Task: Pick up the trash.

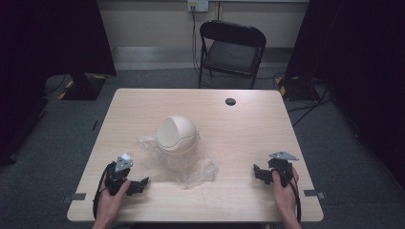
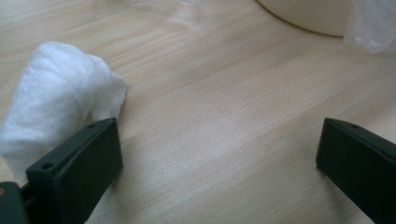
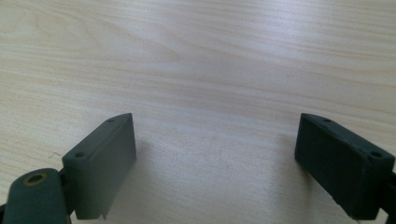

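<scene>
A cream domed bin [image 1: 176, 135] stands at the middle of the table on a crumpled clear plastic bag [image 1: 195, 170]. A white crumpled tissue [image 1: 125, 156] lies at the front left. My left gripper [image 1: 142, 184] rests on the table just in front of the tissue, held by a hand, jaws pointing right. In the left gripper view the tissue [image 2: 53, 95] lies beside the left jaw, not between the jaws, and my left gripper [image 2: 219, 158] is open over bare wood. My right gripper [image 1: 258, 172] sits at the front right, jaws pointing left; my right gripper [image 3: 215, 158] is open with nothing in it.
The wooden table [image 1: 248, 129] has a black cable hole [image 1: 230, 101] at the back. The bin's base [image 2: 313, 16] and a plastic edge [image 2: 373, 25] lie ahead of the left jaws. A black folding chair [image 1: 232, 50] stands beyond the table.
</scene>
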A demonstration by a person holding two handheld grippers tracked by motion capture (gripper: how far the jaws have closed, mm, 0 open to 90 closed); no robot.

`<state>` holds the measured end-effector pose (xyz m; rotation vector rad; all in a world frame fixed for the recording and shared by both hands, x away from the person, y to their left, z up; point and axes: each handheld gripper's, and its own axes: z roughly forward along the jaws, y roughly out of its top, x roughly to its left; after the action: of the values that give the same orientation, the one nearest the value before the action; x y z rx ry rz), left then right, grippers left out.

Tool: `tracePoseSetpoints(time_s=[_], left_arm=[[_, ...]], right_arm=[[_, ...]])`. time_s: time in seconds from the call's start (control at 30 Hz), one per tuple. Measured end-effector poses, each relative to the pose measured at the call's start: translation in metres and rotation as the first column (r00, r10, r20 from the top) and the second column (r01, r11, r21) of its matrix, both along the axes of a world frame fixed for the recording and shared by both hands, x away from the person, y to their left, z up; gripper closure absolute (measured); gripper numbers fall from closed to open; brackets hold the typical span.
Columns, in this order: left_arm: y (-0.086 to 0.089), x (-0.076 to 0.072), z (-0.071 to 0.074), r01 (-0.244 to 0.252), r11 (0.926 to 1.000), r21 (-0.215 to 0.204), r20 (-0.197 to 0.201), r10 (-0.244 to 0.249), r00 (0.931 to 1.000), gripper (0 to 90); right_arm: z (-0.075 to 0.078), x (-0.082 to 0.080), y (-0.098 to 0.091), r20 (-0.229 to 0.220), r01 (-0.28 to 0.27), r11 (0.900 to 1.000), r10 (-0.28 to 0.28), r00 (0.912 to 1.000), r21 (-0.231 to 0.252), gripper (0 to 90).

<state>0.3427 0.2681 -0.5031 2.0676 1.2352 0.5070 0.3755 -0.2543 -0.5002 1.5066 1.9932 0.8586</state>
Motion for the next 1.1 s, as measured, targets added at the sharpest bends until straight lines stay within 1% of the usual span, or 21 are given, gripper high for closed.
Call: tracePoseSetpoints(time_s=[0.07, 0.13, 0.17, 0.2, 0.23, 0.3, 0.37, 0.47, 0.5, 0.53, 0.63, 0.67, 0.7, 0.73, 0.8, 0.83, 0.9, 0.97, 1.0, 1.07, 1.1], left_arm=[[0.0, 0.0, 0.0, 0.005, 1.0, 0.005, -0.001, -0.005, 1.0, 0.0], [0.0, -0.001, 0.0, 0.004, 1.0, 0.008, 0.007, -0.004, 1.0, 0.5], [0.001, -0.002, 0.001, 0.016, 0.9998, 0.011, 0.006, -0.016, 0.9999, 2.0], [0.0, -0.004, 0.002, 0.013, 0.9999, 0.003, 0.009, -0.013, 0.9999, 4.4], [0.001, -0.006, 0.004, 0.032, 0.9995, 0.006, 0.01, -0.032, 0.9994, 11.2], [0.002, -0.007, 0.004, 0.043, 0.9991, 0.006, 0.016, -0.043, 0.999, 16.3], [0.002, -0.012, 0.006, 0.056, 0.9981, 0.024, 0.016, -0.056, 0.9983, 16.0], [0.003, -0.014, 0.008, 0.059, 0.9981, 0.021, 0.026, -0.059, 0.9979, 15.7], [0.003, -0.015, 0.009, 0.062, 0.998, 0.008, 0.028, -0.063, 0.9977, 16.1], [0.003, -0.016, 0.011, 0.073, 0.9973, 0.004, 0.029, -0.073, 0.9969, 16.0], [0.004, -0.018, 0.015, 0.08, 0.9966, -0.018, 0.029, -0.08, 0.9964, 16.3], [0.005, -0.018, 0.017, 0.089, 0.9956, -0.031, 0.023, -0.088, 0.9958, 16.6], [0.007, -0.018, 0.019, 0.086, 0.9954, -0.043, 0.023, -0.085, 0.9961, 16.7], [0.01, -0.019, 0.022, 0.069, 0.9958, -0.061, 0.022, -0.067, 0.9975, 17.3], [0.013, -0.019, 0.024, 0.064, 0.9962, -0.059, 0.019, -0.063, 0.9979, 19.4], [0.014, -0.019, 0.026, 0.05, 0.9964, -0.069, 0.016, -0.049, 0.9987, 19.4], [0.019, -0.022, 0.034, 0.04, 0.9942, -0.1, 0.029, -0.038, 0.9989, 20.2], [0.02, -0.023, 0.037, 0.043, 0.9932, -0.108, 0.033, -0.04, 0.9987, 20.2], [0.021, -0.022, 0.04, 0.03, 0.9938, -0.107, 0.021, -0.028, 0.9994, 20.1], [0.021, -0.02, 0.041, 0.026, 0.9941, -0.105, 0.019, -0.025, 0.9995, 20.1], [0.021, -0.018, 0.042, 0.033, 0.9928, -0.115, 0.018, -0.031, 0.9994, 20.1]], right_arm=[[0.0, 0.0, 0.0, 0.0, 0.001, 1.0, -0.001, 1.0, 0.0, 11.6], [0.0, 0.0, 0.0, 0.0, 0.001, 1.0, -0.001, 1.0, 0.001, 11.6], [0.0, 0.0, 0.0, 0.0, 0.001, 1.0, -0.001, 1.0, 0.0, 11.6], [0.0, 0.0, 0.0, 0.0, 0.001, 1.0, -0.001, 1.0, 0.0, 11.6], [0.0, 0.0, 0.0, 0.0, 0.001, 1.0, -0.001, 1.0, 0.001, 11.6], [0.0, 0.0, 0.0, 0.0, 0.001, 1.0, -0.001, 1.0, 0.0, 11.6], [0.0, 0.0, 0.0, 0.0, 0.001, 1.0, -0.001, 1.0, 0.0, 11.6], [0.0, 0.0, 0.0, 0.0, 0.001, 1.0, -0.001, 1.0, 0.0, 11.6], [0.0, 0.0, 0.0, 0.0, 0.001, 1.0, -0.001, 1.0, 0.0, 11.6], [0.0, 0.0, 0.0, 0.0, 0.001, 1.0, -0.001, 1.0, 0.0, 11.6], [0.0, 0.0, 0.0, 0.0, 0.001, 1.0, -0.001, 1.0, 0.0, 11.6], [0.0, 0.0, 0.0, 0.0, 0.001, 1.0, -0.001, 1.0, 0.0, 11.6], [0.0, 0.0, 0.0, 0.0, 0.001, 1.0, -0.001, 1.0, 0.0, 11.6], [0.0, 0.0, 0.0, 0.0, 0.001, 1.0, -0.001, 1.0, 0.0, 11.6], [0.0, 0.0, 0.0, 0.0, 0.001, 1.0, -0.001, 1.0, 0.0, 11.6], [0.0, 0.0, 0.0, 0.0, 0.001, 1.0, -0.001, 1.0, 0.0, 11.6], [0.0, 0.0, 0.0, 0.001, 0.0, 1.0, 0.0, 1.0, -0.002, 11.4], [0.0, 0.0, 0.0, 0.001, 0.0, 1.0, 0.0, 1.0, -0.002, 11.4], [0.0, 0.0, 0.0, 0.0, 0.0, 1.0, 0.0, 1.0, -0.001, 11.4], [0.0, 0.0, 0.0, 0.001, -0.001, 1.0, 0.001, 1.0, -0.002, 11.4], [0.0, 0.0, 0.0, 0.001, -0.001, 1.0, 0.001, 1.0, -0.002, 11.4]])
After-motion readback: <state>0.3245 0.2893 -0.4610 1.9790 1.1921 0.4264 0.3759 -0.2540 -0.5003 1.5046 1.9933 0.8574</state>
